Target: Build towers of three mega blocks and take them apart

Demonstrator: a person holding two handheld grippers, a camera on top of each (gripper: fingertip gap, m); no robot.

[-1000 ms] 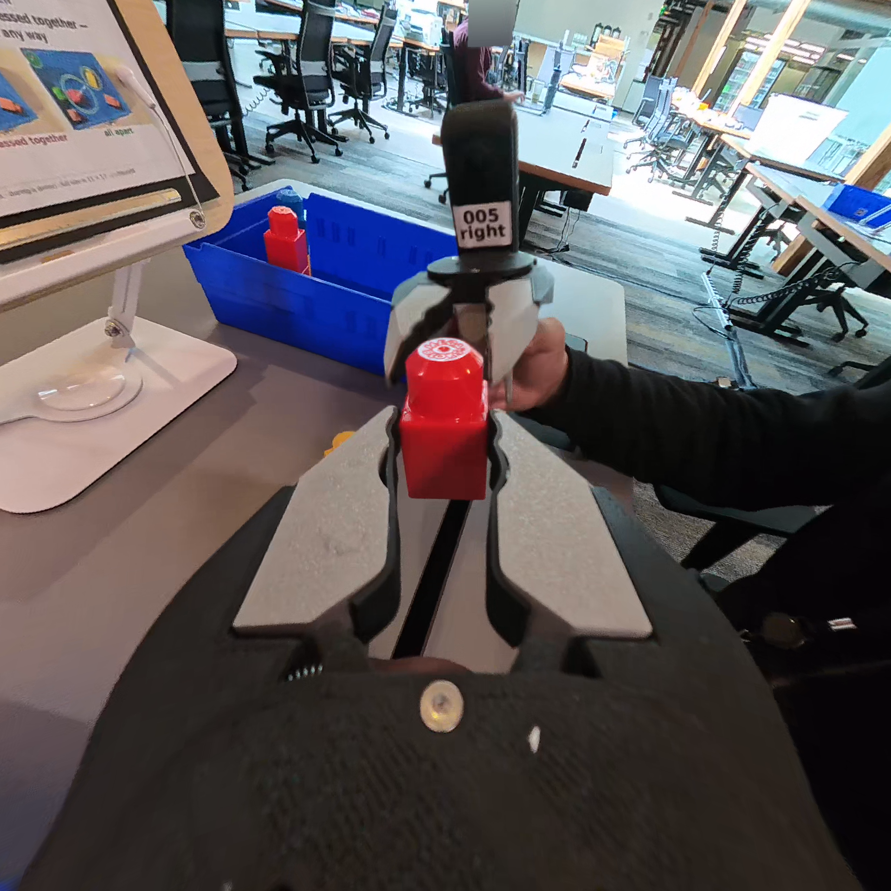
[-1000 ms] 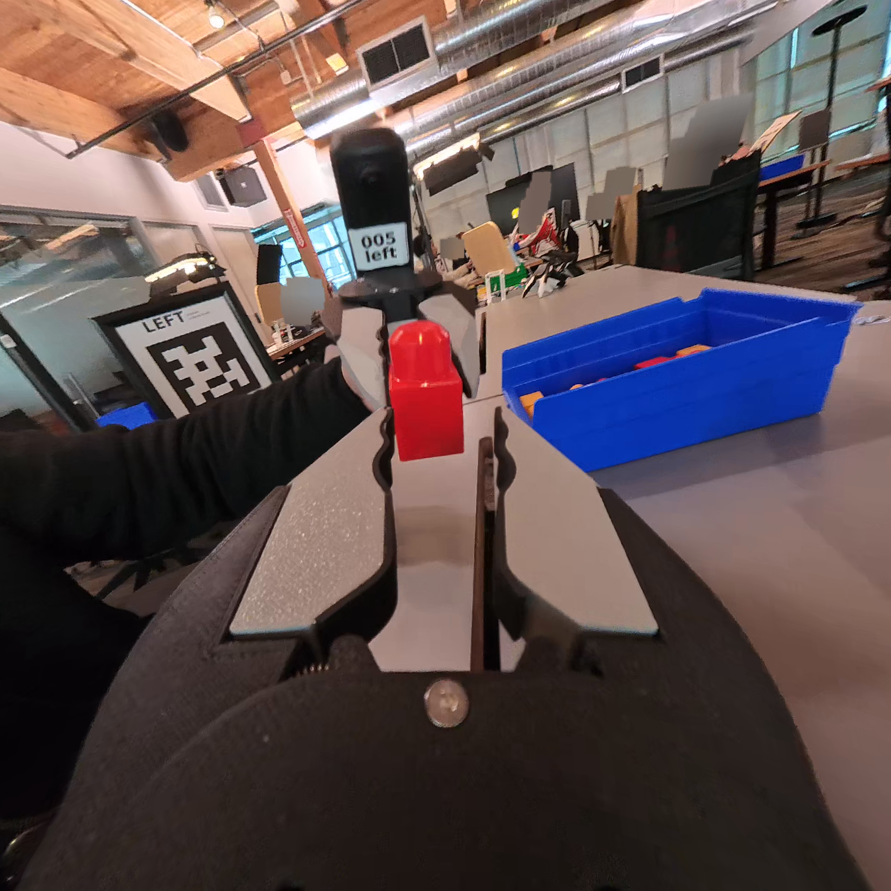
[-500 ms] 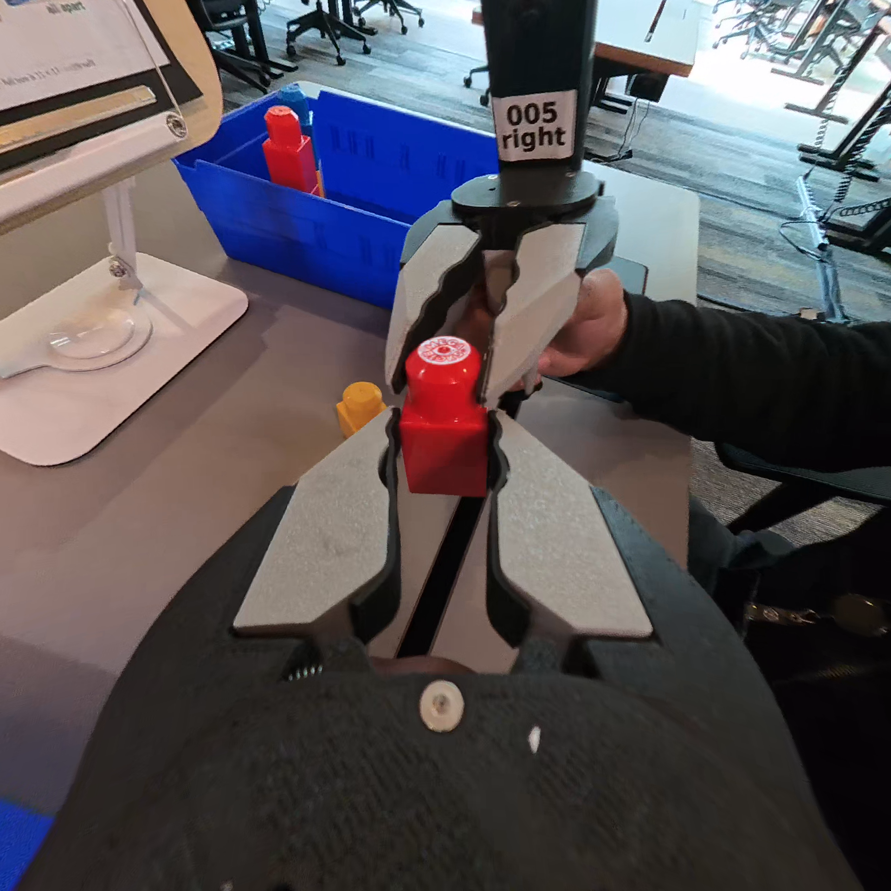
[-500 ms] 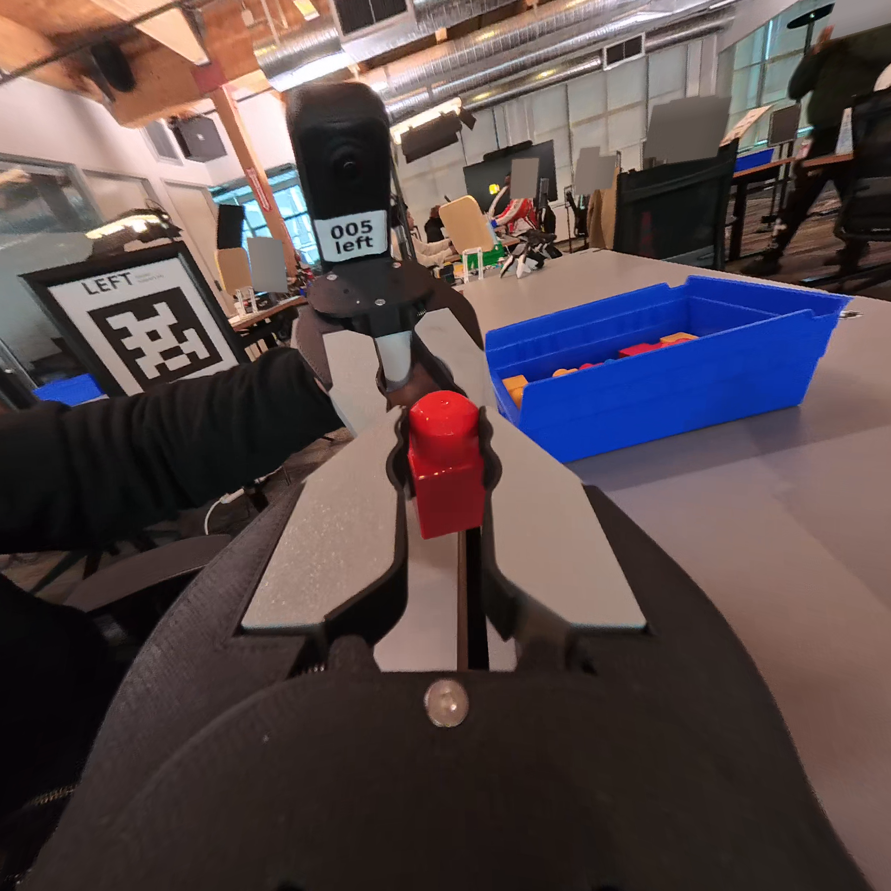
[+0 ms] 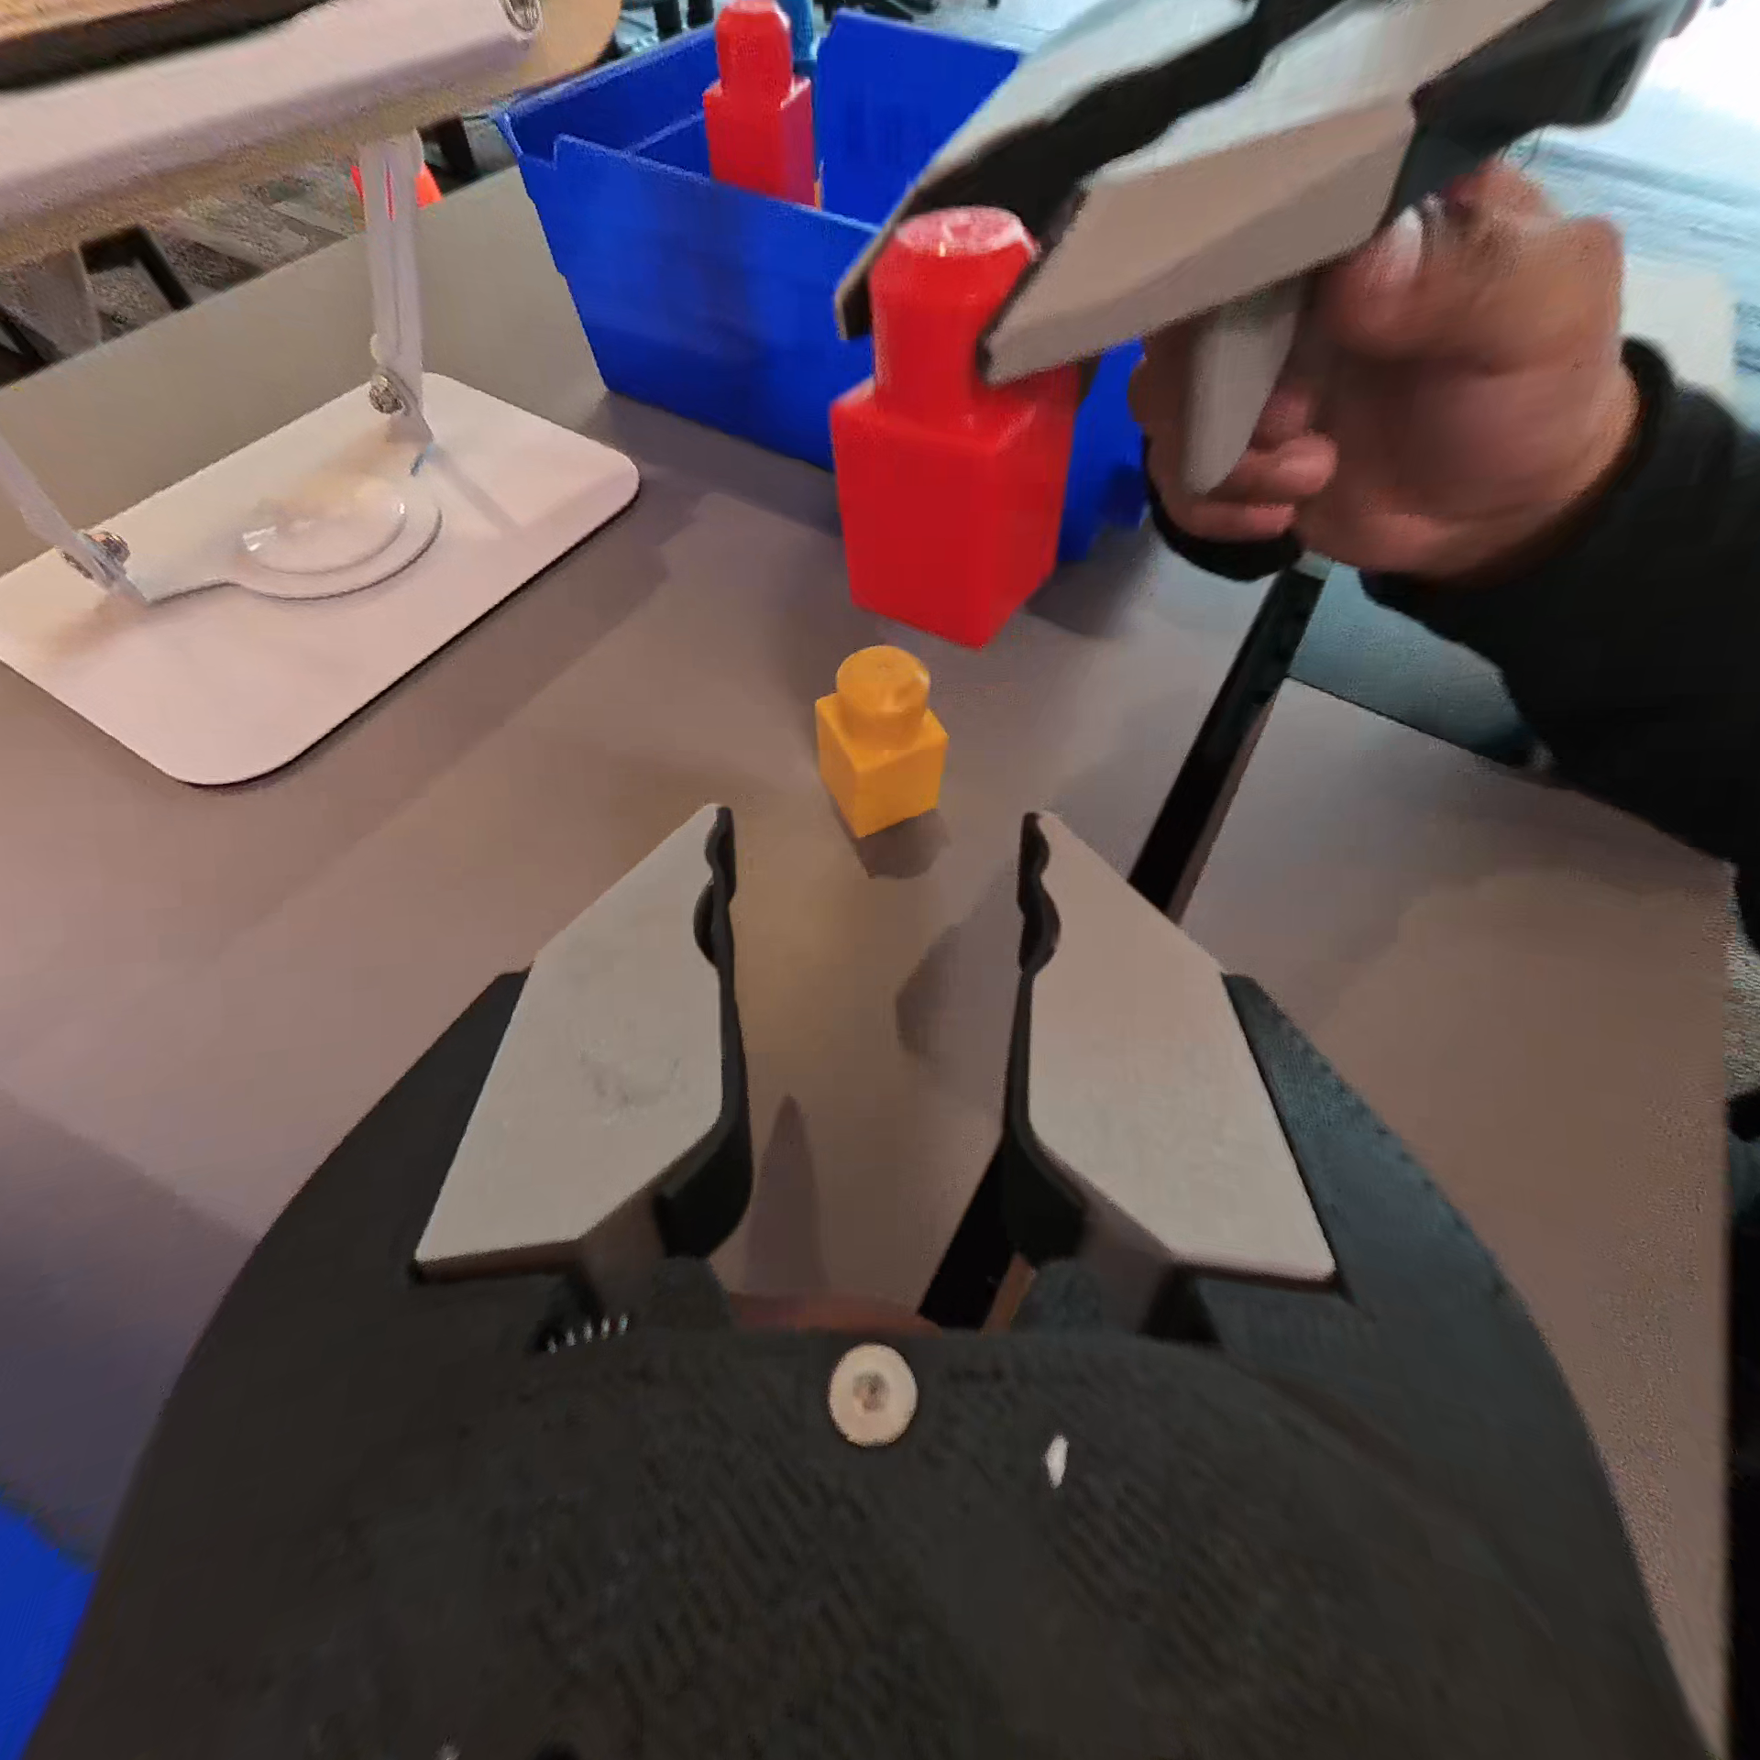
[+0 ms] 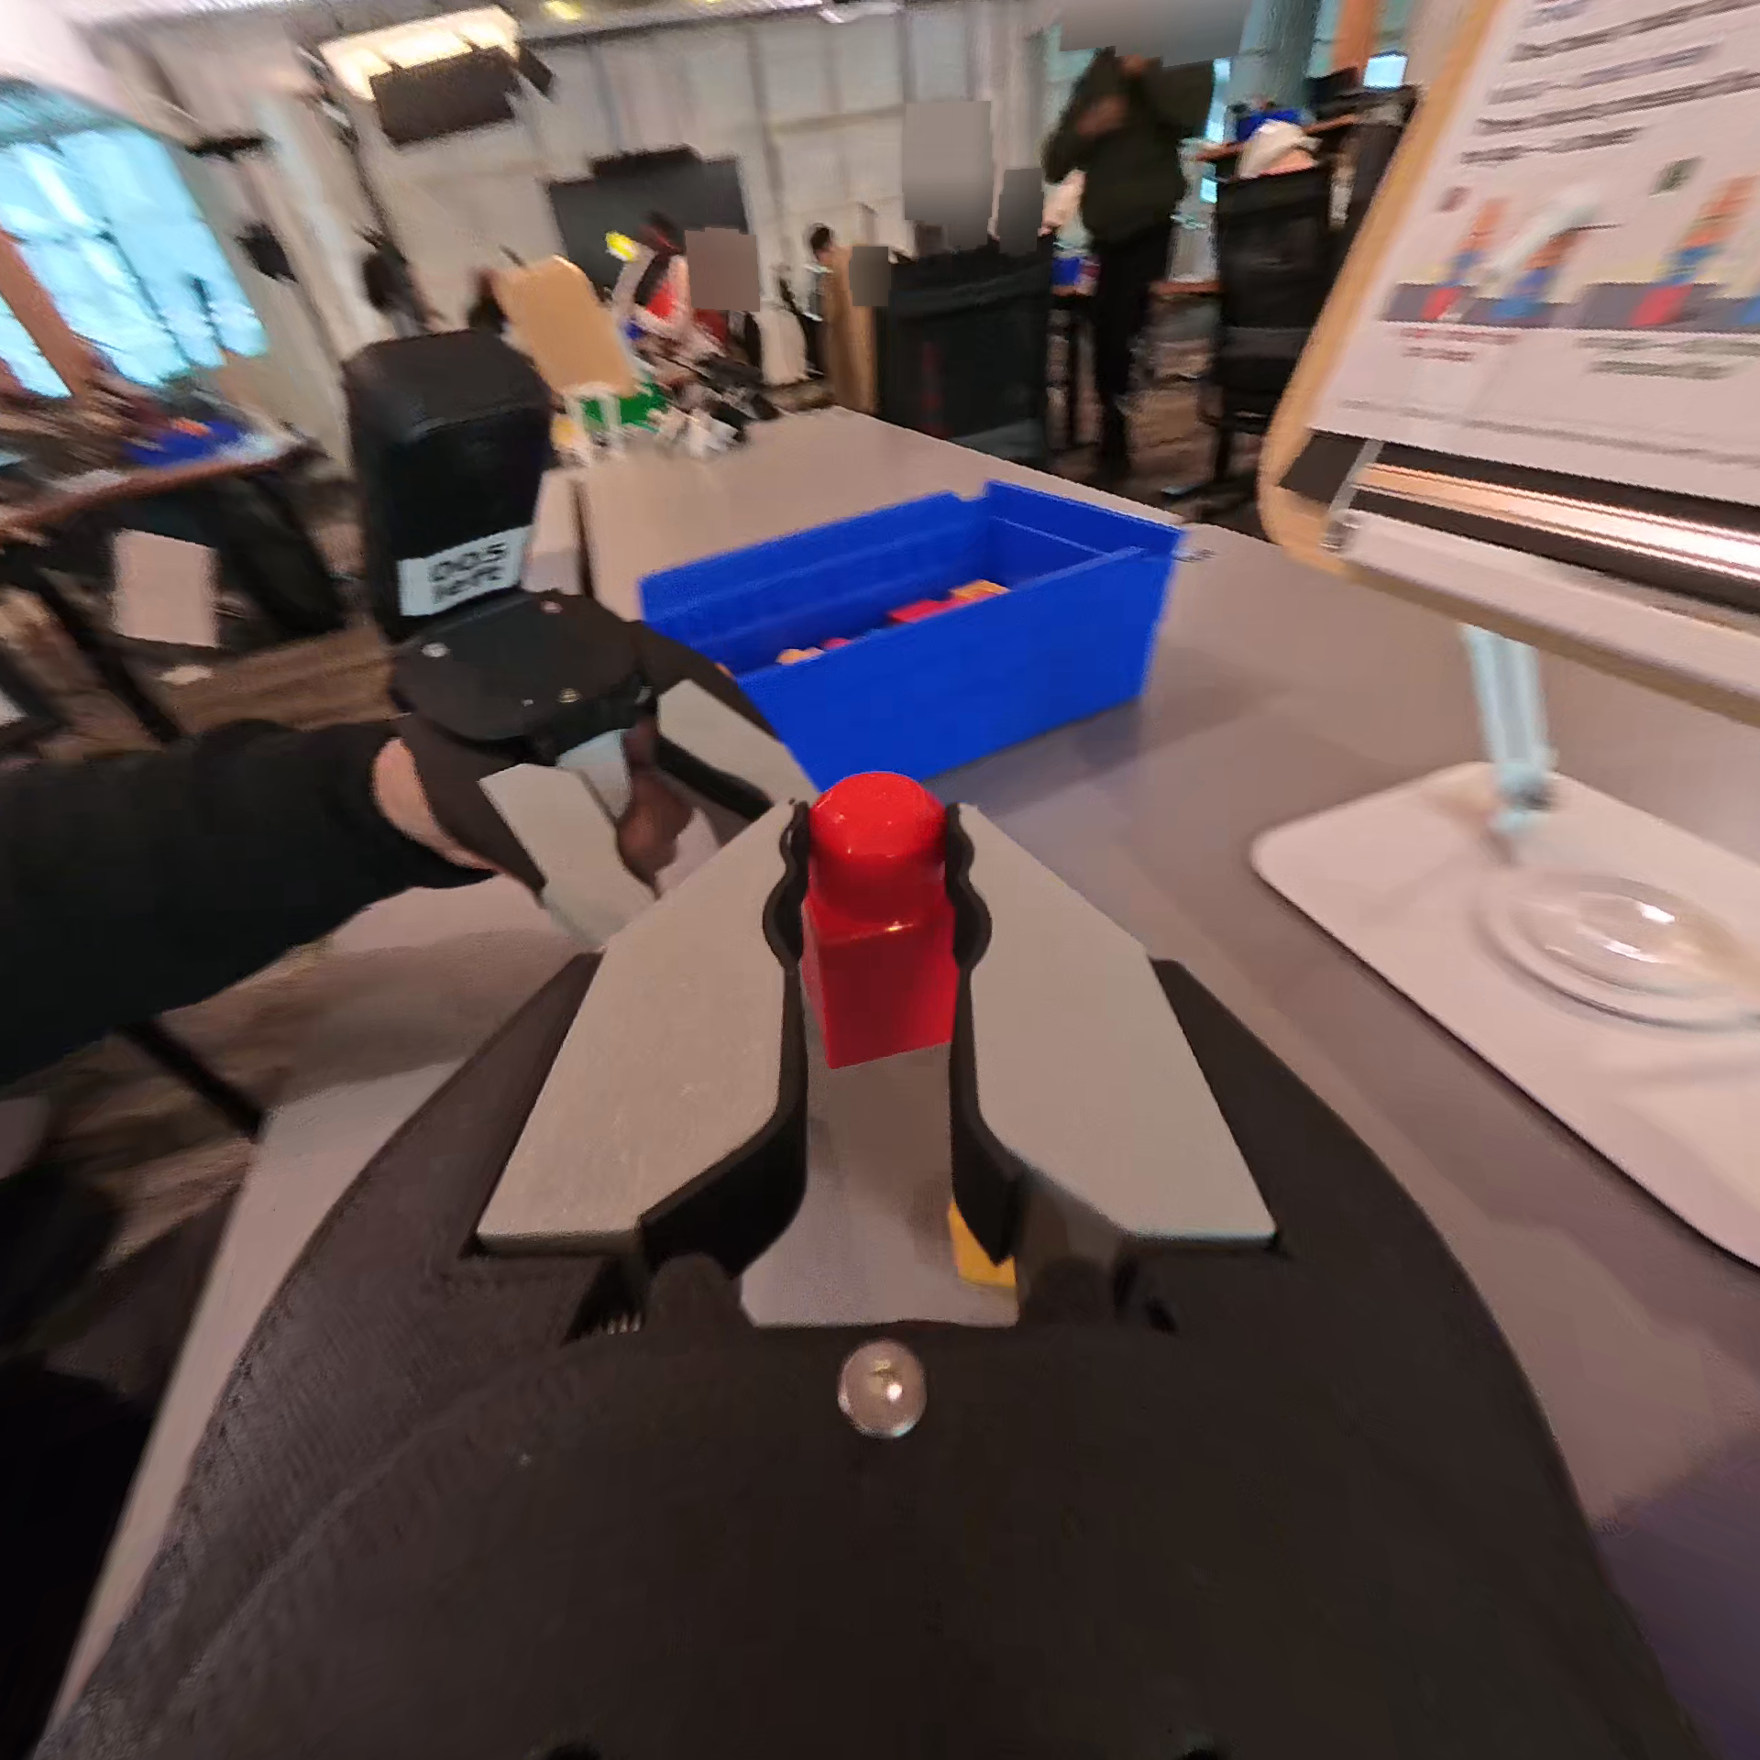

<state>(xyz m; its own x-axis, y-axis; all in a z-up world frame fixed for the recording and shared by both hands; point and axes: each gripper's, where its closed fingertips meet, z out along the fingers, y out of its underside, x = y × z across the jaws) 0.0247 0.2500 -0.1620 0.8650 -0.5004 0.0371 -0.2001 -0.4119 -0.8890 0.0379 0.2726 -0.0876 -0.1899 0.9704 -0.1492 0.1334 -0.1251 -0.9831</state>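
A red mega block (image 5: 943, 505) hangs in my right gripper (image 5: 919, 333), which is shut on its top stud, above the grey table (image 5: 476, 905) and just beyond a yellow block (image 5: 881, 752). The yellow block stands upright on the table right in front of my left gripper (image 5: 874, 830), which is open and empty. In the right wrist view my right gripper (image 6: 874, 824) pinches the red block (image 6: 881, 952). A corner of the yellow block (image 6: 981, 1257) shows under its right finger. My left gripper (image 6: 610, 857) is farther off to the left, open.
A blue bin (image 5: 724, 286) with loose blocks and a standing red block (image 5: 757, 124) sits behind; it also shows in the right wrist view (image 6: 952, 686). A white stand base (image 5: 286, 571) carries an instruction board on the left. A dark table seam (image 5: 1210, 743) runs on the right. Across from one pair of fingers to the other is roughly 8 cm.
My left gripper has let go of the red block and opened. My right gripper has closed on the block's stud and now holds it alone. Both views have tilted down toward the table.
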